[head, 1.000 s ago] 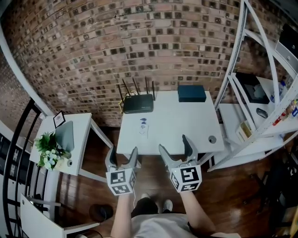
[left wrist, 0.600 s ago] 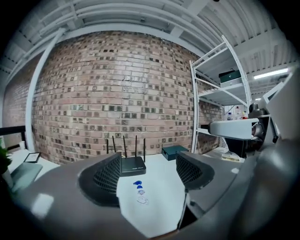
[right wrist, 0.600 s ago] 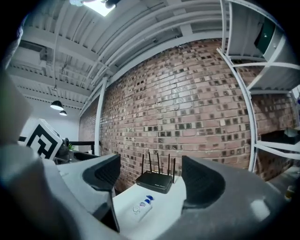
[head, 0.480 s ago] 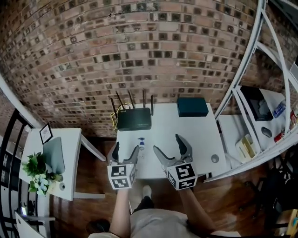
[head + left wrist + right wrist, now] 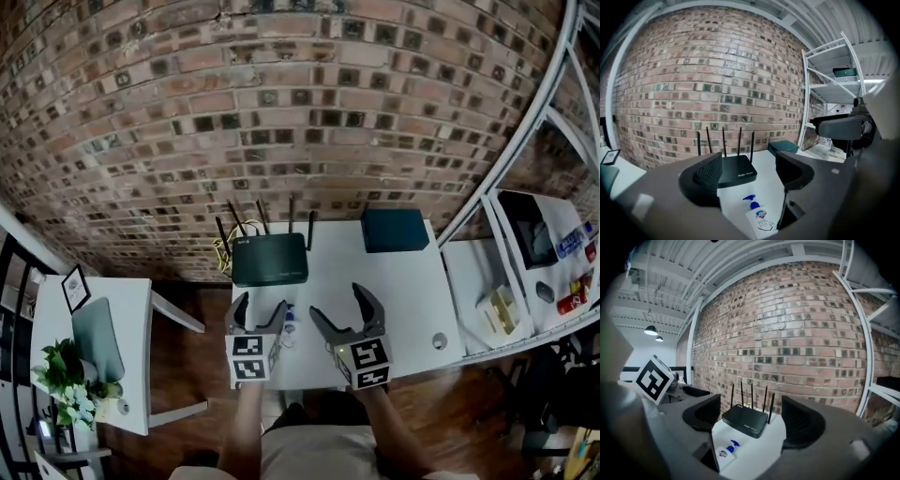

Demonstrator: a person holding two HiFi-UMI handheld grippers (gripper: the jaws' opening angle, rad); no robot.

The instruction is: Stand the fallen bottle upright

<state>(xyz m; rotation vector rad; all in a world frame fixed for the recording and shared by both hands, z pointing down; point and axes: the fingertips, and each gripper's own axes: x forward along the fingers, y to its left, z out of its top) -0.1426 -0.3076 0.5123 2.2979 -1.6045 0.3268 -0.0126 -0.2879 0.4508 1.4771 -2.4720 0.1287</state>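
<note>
1. A weathered red-brick wall (image 5: 281, 112) is backing a white rectangular table (image 5: 403, 291). On it, a flat black router with four upright antennas (image 5: 270, 259) is sitting at the rear beside a dark teal rectangular box (image 5: 395, 229).
2. The small white plastic pump bottle with a blue nozzle (image 5: 288, 325) is lying on its side near the table's front edge. It is in front of the router, with its nozzle pointing toward it.
3. I am holding my left gripper (image 5: 260, 309) over that front edge, its dark jaws standing wide apart and pinching nothing. The bottle is lying just ahead of and below them, nearer the inner jaw, untouched.
4. I am holding my right gripper (image 5: 339, 307) alongside, equally spread and empty, just to the bottle's right.
5. By my reading, I am working the approach: nothing is gripped and the bottle is not yet upright.
6. The next move is calling for lowering one claw until its pads flank the bottle's body. The squeeze should be gentle, as the light bottle looks likely to skid on the smooth top. Then I would tip the nozzle upward and set the base flat.
</note>
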